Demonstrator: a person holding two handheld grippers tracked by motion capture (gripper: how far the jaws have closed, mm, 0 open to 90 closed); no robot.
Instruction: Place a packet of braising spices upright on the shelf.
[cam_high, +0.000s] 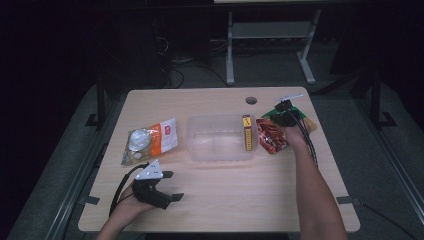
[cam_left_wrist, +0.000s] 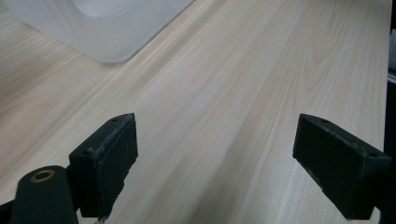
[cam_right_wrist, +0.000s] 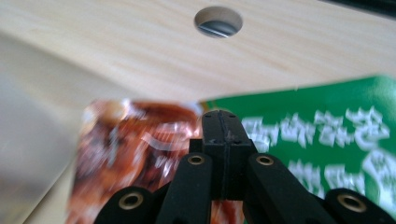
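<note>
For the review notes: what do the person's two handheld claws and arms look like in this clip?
Both claws are black. The left claw carries a light grey three-cornered plate on top, trails a black cable, and has blocky, scuffed pads. The right claw has a pale plate too, with black cables running back along the forearm; its linkage shows brass-coloured pivot rings. Both forearms are bare, with no sleeves in view.

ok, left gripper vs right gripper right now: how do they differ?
The left gripper has its jaws wide apart with nothing between them; the right gripper has its jaws shut together.
The left gripper sits over bare table near the clear tub; the right gripper is at the red snack packet, beside a green packet.
Both are black and hand-held.
</note>
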